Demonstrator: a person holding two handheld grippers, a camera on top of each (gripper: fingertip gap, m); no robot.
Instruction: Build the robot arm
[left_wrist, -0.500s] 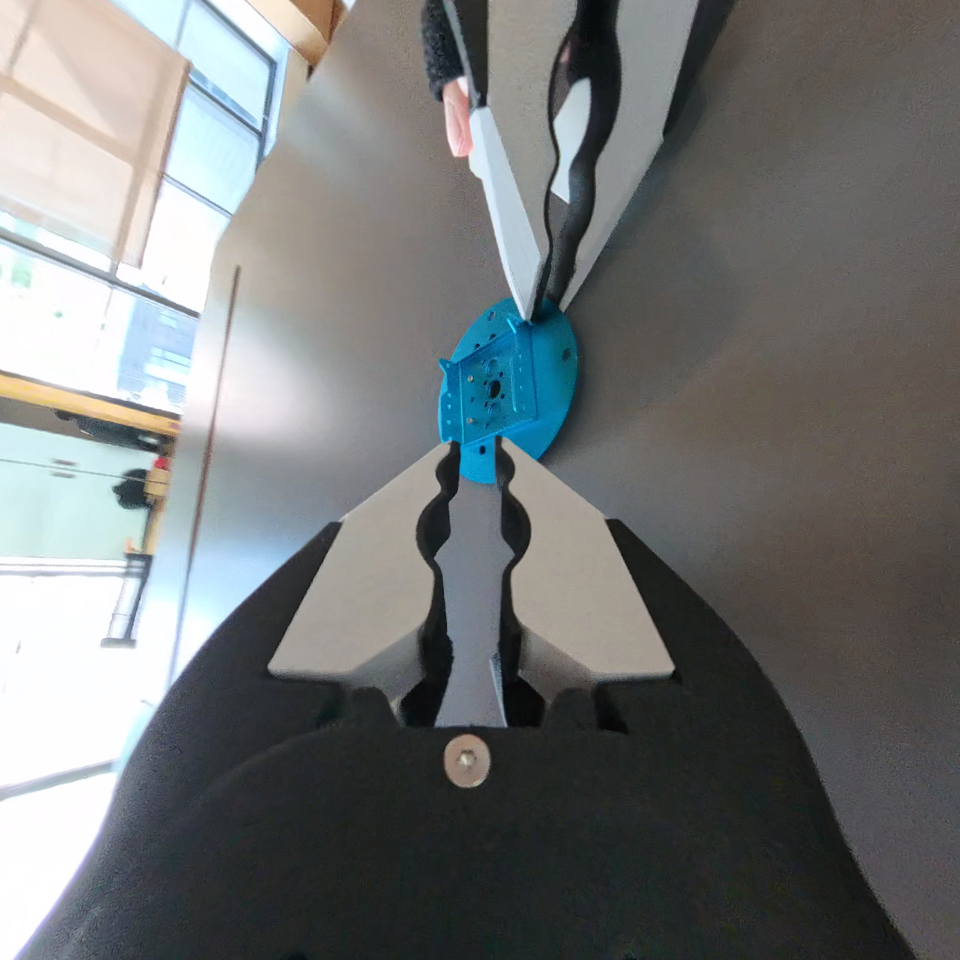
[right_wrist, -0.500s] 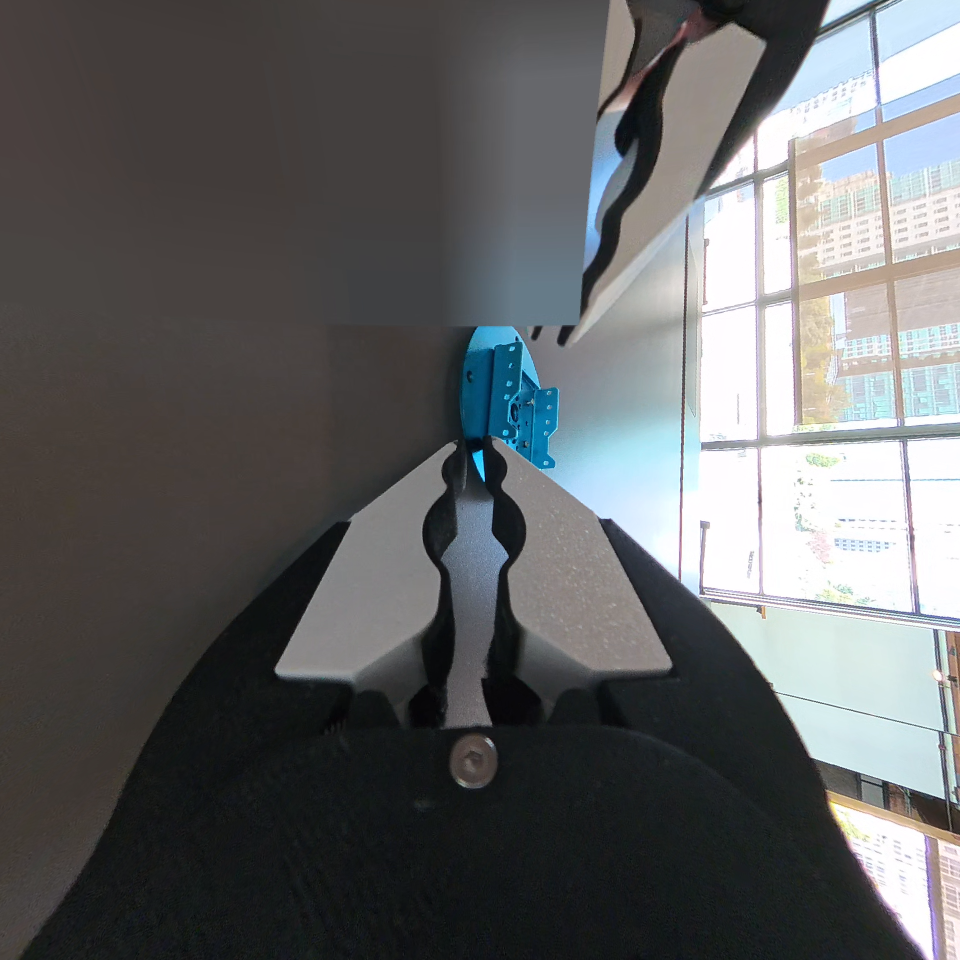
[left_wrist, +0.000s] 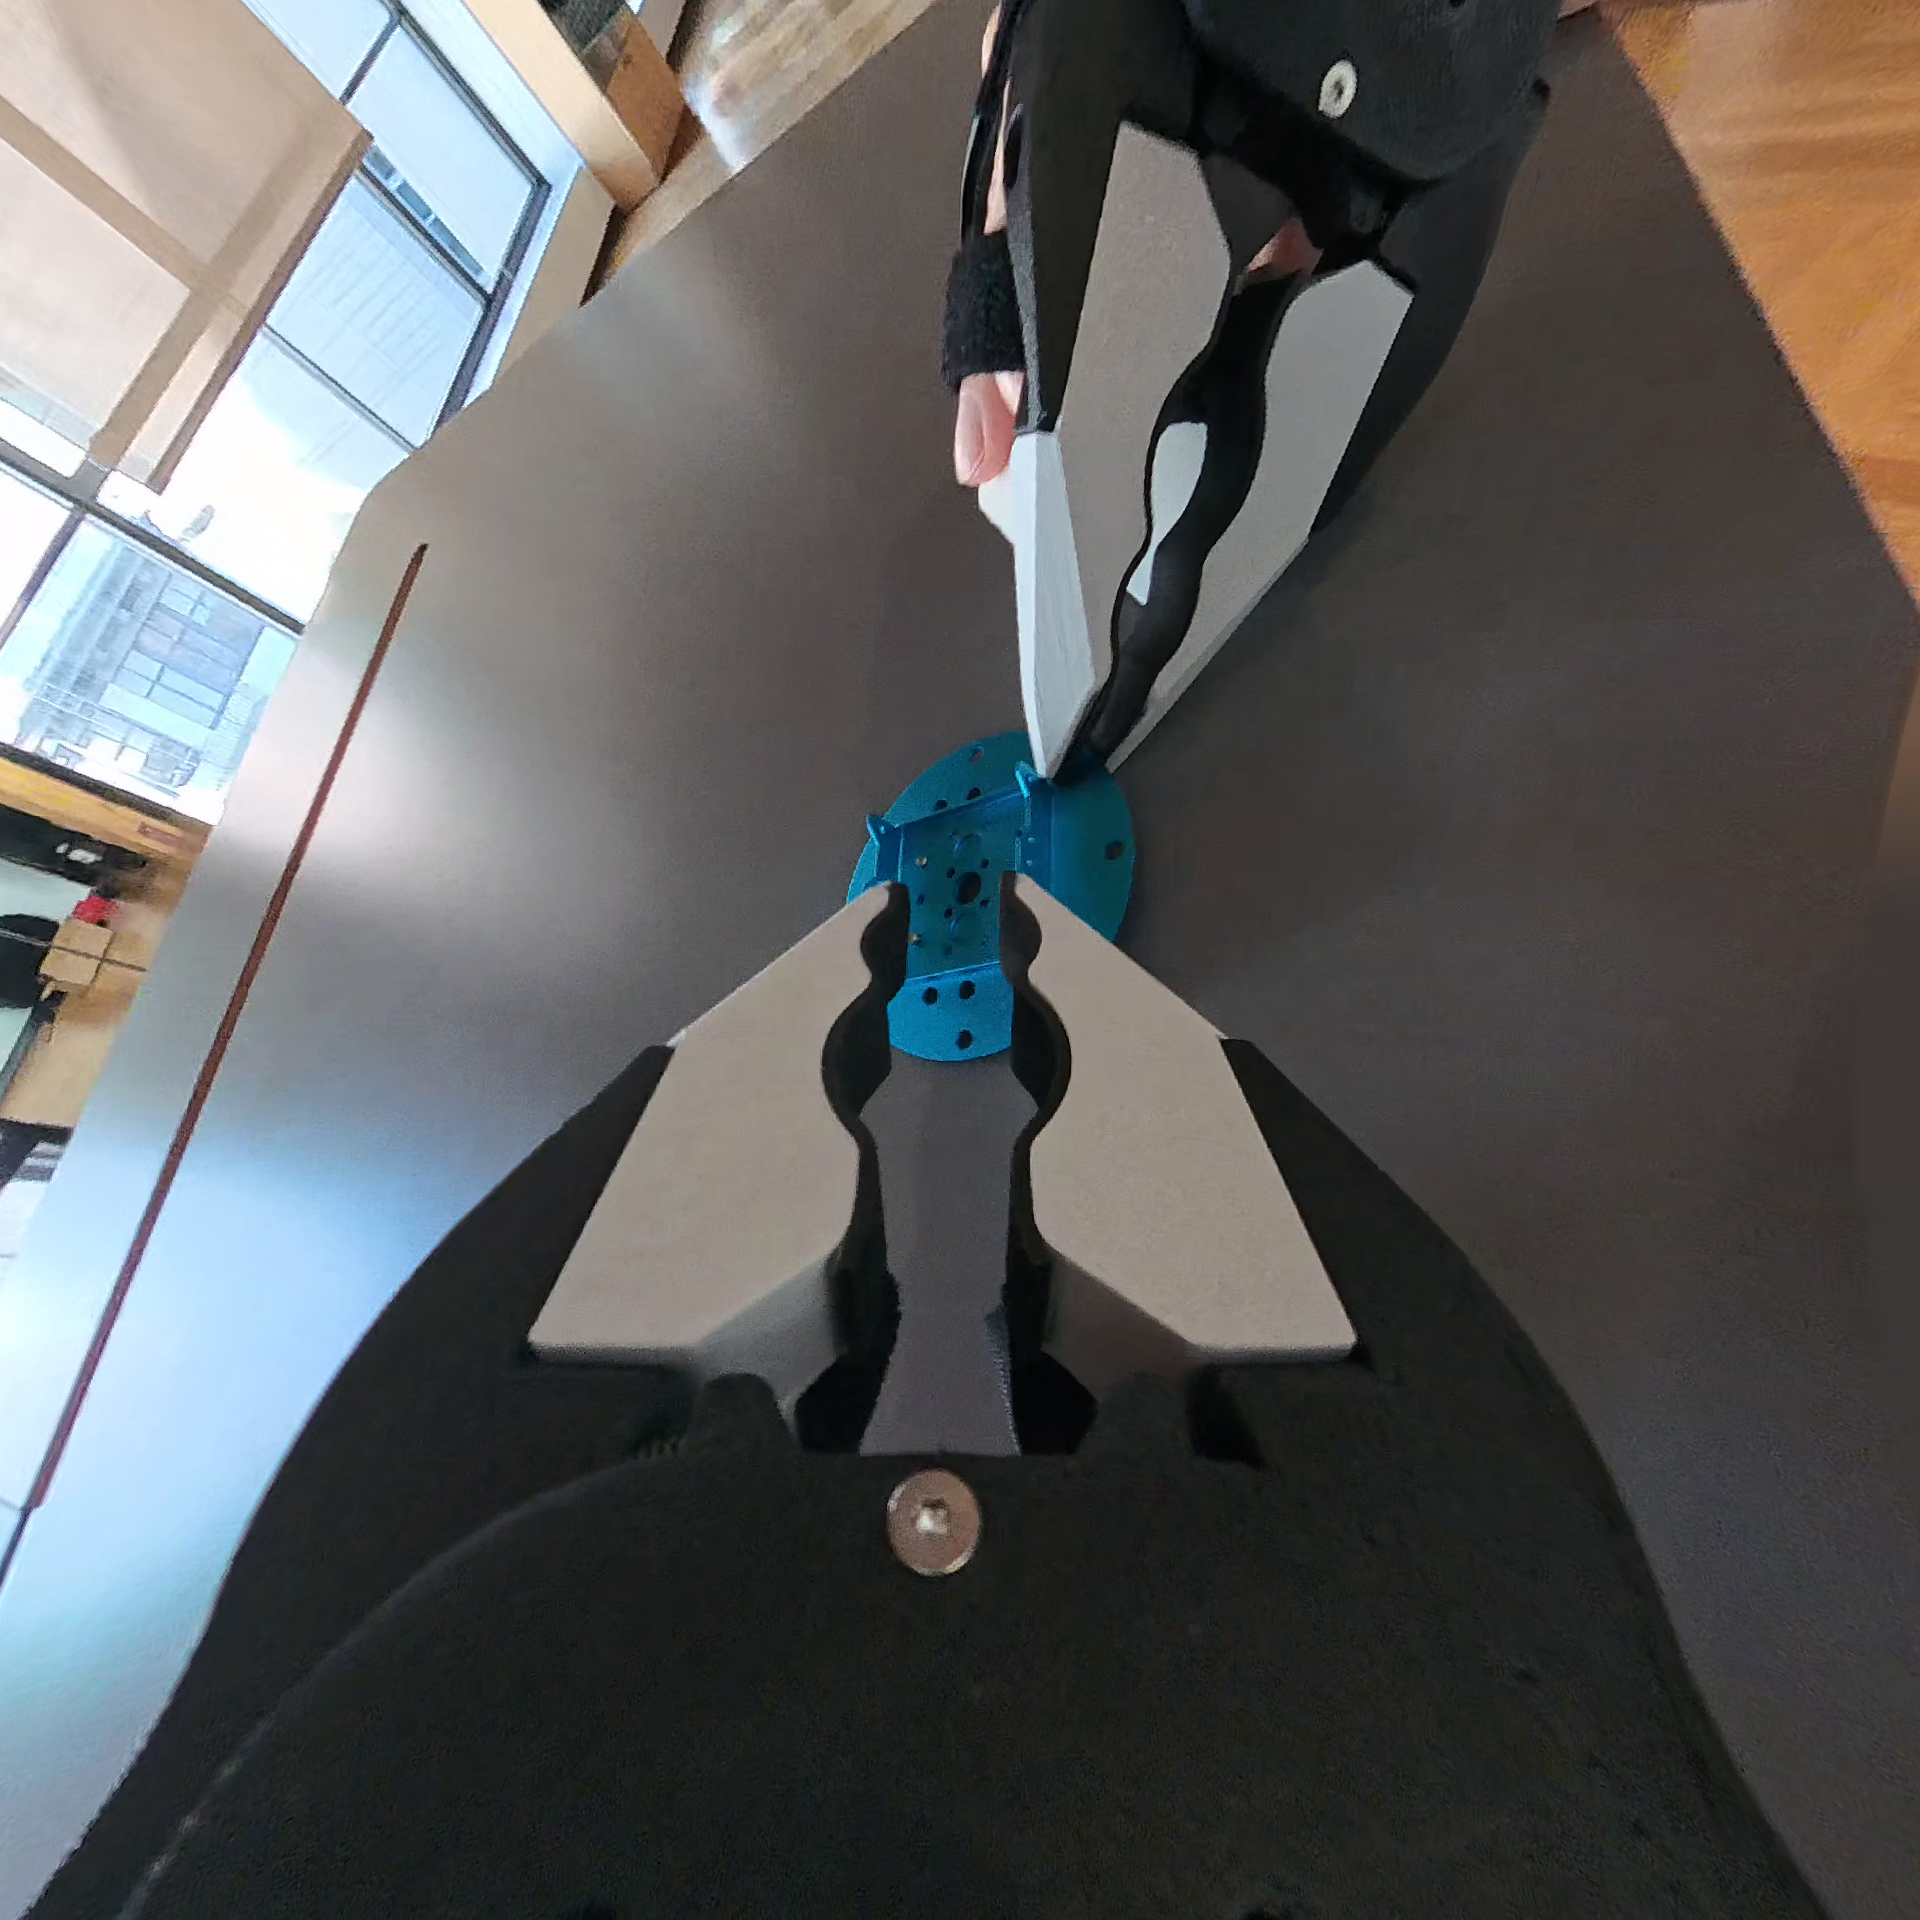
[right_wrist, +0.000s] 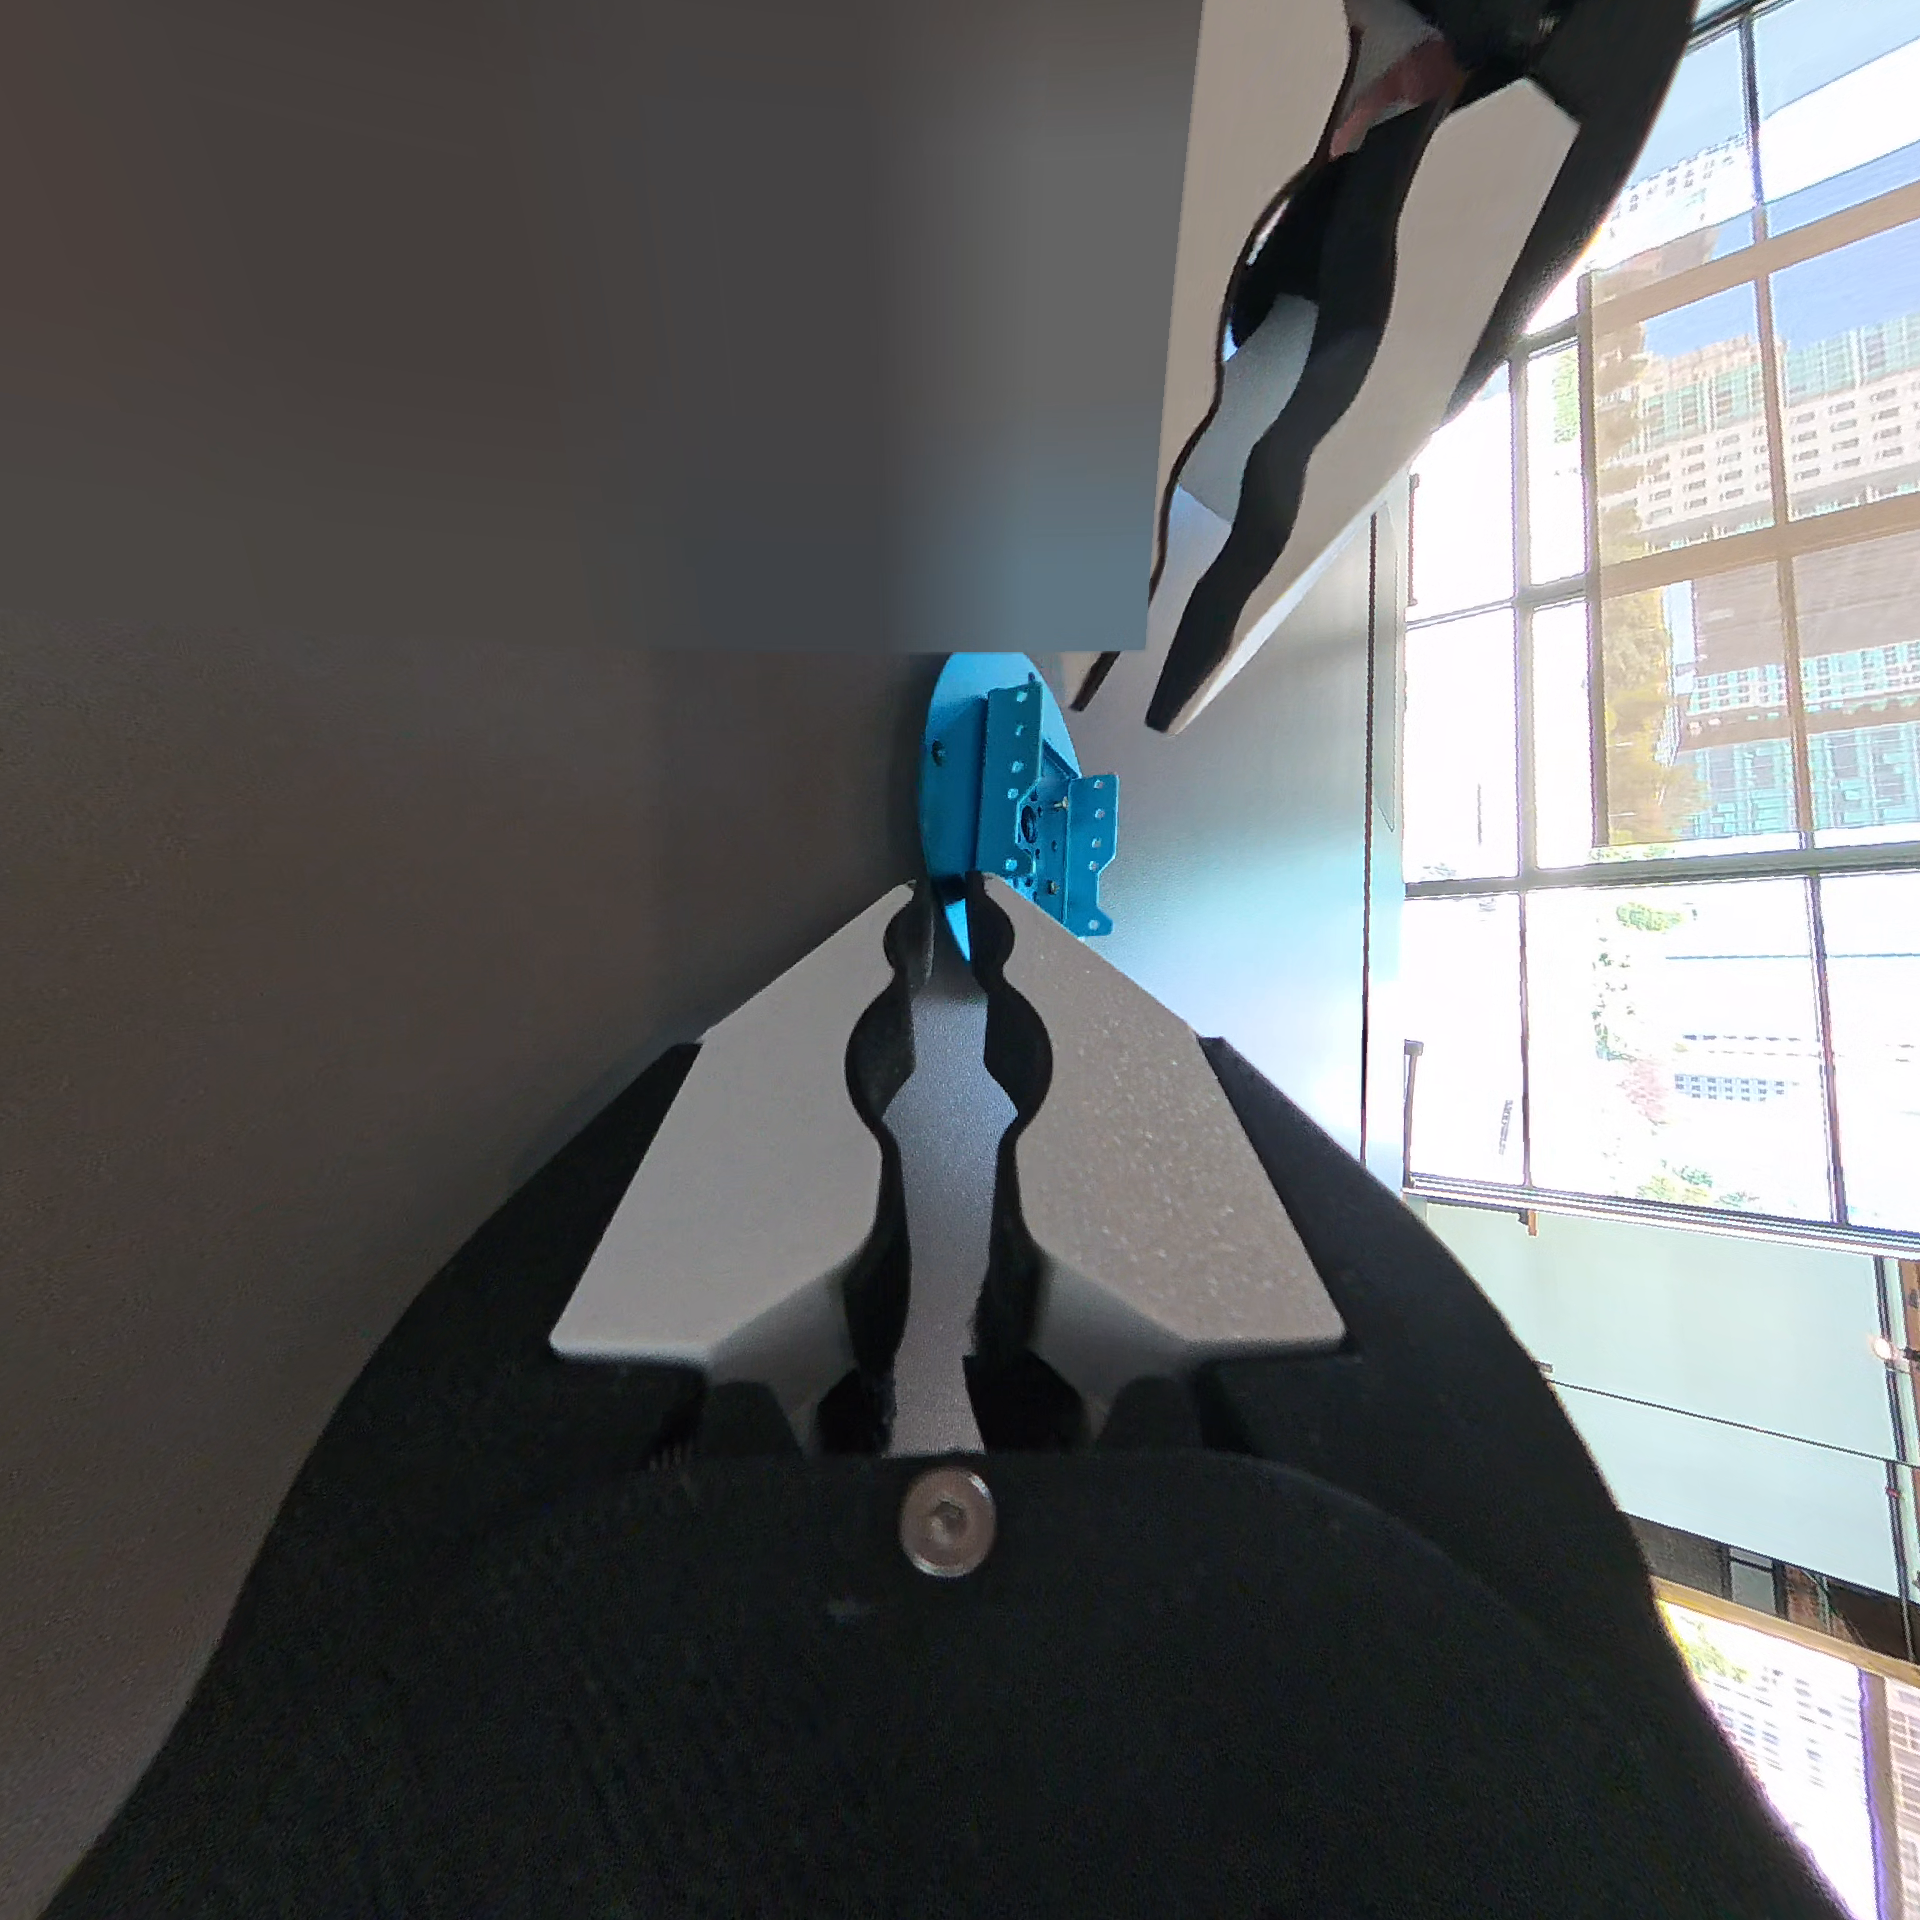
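Dark grey tabletop (left_wrist: 1455, 1039), windows behind. Blue disc (left_wrist: 1081, 883) w/ bracket (left_wrist: 961, 883) sits on it. Right gripper (right_wrist: 945, 894) pinches disc rim at 1 o'clock in left wrist view. Left gripper (left_wrist: 951, 894), spread wider than 0.5 s ago, has moved in from 6 o'clock, tips flanking bracket.

L gripper (left_wrist: 951, 904): fingers parted by a narrow gap, tips low. R gripper (right_wrist: 945, 888): fingers nearly together, pinching a thin edge; person's hand (left_wrist: 987, 416) behind it.

Blue bracket assembly (left_wrist: 982, 894): anodised metal, satin sheen. Table (left_wrist: 1455, 1039) beneath it: dark, matt, smooth. Gripper fingers (left_wrist: 1143, 1122): matt grey plastic.
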